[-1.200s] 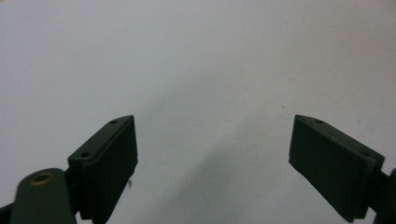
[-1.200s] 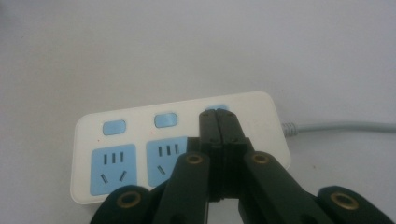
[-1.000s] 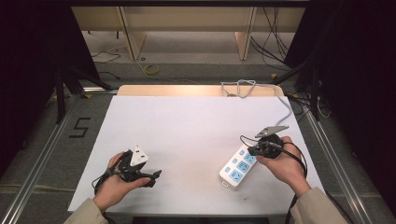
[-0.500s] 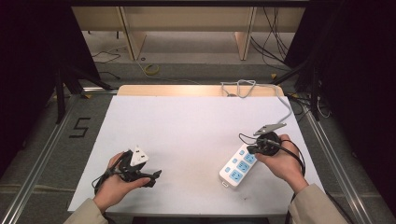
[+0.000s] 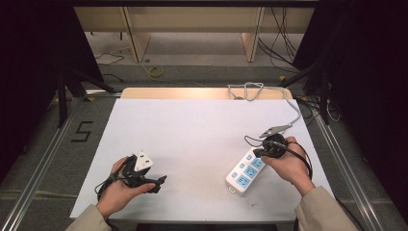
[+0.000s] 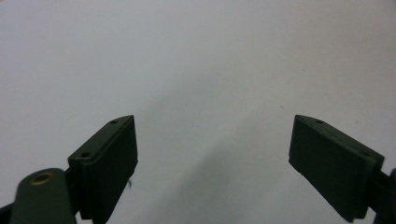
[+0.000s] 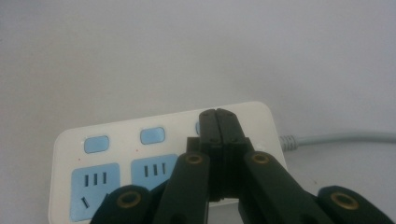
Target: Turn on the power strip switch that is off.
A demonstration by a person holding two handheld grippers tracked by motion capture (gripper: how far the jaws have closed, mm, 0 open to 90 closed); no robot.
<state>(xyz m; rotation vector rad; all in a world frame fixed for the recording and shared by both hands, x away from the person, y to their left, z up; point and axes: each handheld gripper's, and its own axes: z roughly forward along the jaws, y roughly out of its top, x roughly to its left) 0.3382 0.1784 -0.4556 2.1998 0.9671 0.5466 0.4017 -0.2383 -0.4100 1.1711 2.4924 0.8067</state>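
A white power strip (image 5: 243,172) with blue sockets lies at the right of the white table (image 5: 192,130). My right gripper (image 5: 256,153) is over the strip's far end, held in a hand. In the right gripper view that gripper (image 7: 217,113) is shut with nothing between its jaws, and its tips rest over the third blue switch of the power strip (image 7: 121,161). My left gripper (image 5: 159,184) is at the front left in the other hand. It points right, and its jaws stand open. In the left gripper view that gripper (image 6: 212,121) is wide open over bare table.
The strip's grey cable (image 5: 294,111) runs back to a loop (image 5: 246,90) at the table's far edge; the cable (image 7: 336,137) leaves the strip at the right in the right gripper view. Metal rails (image 5: 43,159) flank the table. A "5" mark (image 5: 82,131) is on the floor.
My right gripper has shifted slightly left and down onto the strip's far end. The left hand and gripper have stayed put.
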